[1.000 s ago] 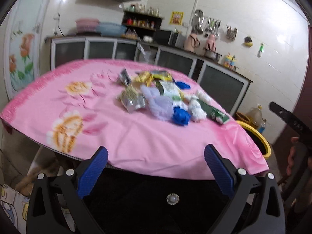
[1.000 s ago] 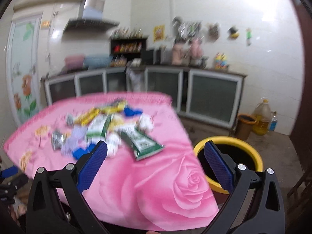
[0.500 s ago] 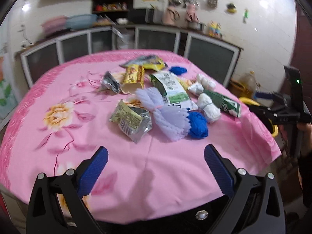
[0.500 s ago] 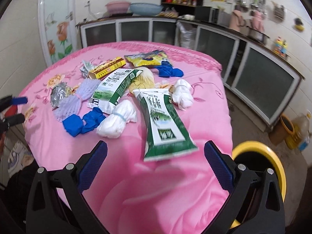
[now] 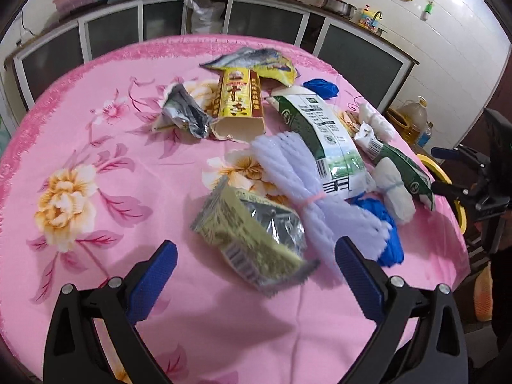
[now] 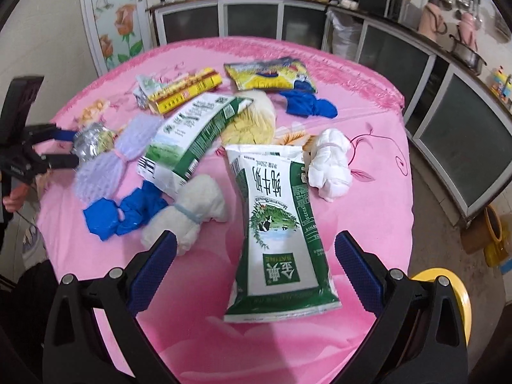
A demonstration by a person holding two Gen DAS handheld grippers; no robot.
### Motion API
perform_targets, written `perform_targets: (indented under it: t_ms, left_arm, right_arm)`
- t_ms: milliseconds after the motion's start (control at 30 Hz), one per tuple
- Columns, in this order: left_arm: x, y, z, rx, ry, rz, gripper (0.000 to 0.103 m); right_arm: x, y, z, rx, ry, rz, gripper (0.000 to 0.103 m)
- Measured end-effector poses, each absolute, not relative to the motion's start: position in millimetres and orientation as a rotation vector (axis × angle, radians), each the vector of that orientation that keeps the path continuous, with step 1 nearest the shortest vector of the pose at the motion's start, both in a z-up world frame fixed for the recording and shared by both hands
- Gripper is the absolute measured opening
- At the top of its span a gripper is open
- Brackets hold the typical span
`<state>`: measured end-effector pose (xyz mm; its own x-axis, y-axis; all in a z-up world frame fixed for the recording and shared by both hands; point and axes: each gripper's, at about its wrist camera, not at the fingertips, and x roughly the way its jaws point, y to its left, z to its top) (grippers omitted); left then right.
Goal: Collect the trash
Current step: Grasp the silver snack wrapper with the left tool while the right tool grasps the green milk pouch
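Trash lies in a heap on the pink flowered tablecloth (image 5: 96, 147). My left gripper (image 5: 256, 265) is open, its jaws either side of a crumpled yellow and silver foil packet (image 5: 252, 233). Beside the packet lies a pale purple foam net (image 5: 304, 188). My right gripper (image 6: 256, 256) is open around the near end of a green and white milk pouch (image 6: 278, 224). A white tied bundle (image 6: 188, 214) and blue gloves (image 6: 121, 211) lie to its left. A yellow bin (image 6: 448, 291) stands on the floor beside the table at the lower right.
Farther back lie a yellow carton (image 5: 238, 99), a second green pouch (image 5: 323, 140), a yellow snack bag (image 6: 265, 75) and a white knotted bag (image 6: 331, 163). Kitchen cabinets (image 5: 268, 22) line the far wall. An oil jug (image 5: 414, 121) stands on the floor.
Both grippers have moved forward and down over the table toward the trash. The foil packet and the green pouch now sit between their open jaws.
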<state>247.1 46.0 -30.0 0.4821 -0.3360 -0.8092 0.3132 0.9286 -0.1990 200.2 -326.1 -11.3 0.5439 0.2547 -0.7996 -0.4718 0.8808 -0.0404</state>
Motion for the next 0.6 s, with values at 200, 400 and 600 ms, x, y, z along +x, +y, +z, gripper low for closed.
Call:
perform_targets:
  t_ms: [200, 400, 600]
  left_arm:
    - [273.3, 48.8, -43.8, -0.076, 1.055, -0.420, 0.095]
    - [285.1, 48.4, -55.0, -0.101, 1.085, -0.442, 0.095]
    - [283.2, 55.5, -55.9, -0.095, 1.081, -0.413, 0.075]
  right_arm:
    - [228.7, -329.7, -22.9, -0.250, 0.970, 0.434, 0.095]
    - [242.6, -323.6, -44.4, -0.266, 1.059, 0.448, 0.089]
    - [247.9, -323.7, -55.7, -0.246, 1.101, 0.427, 0.066]
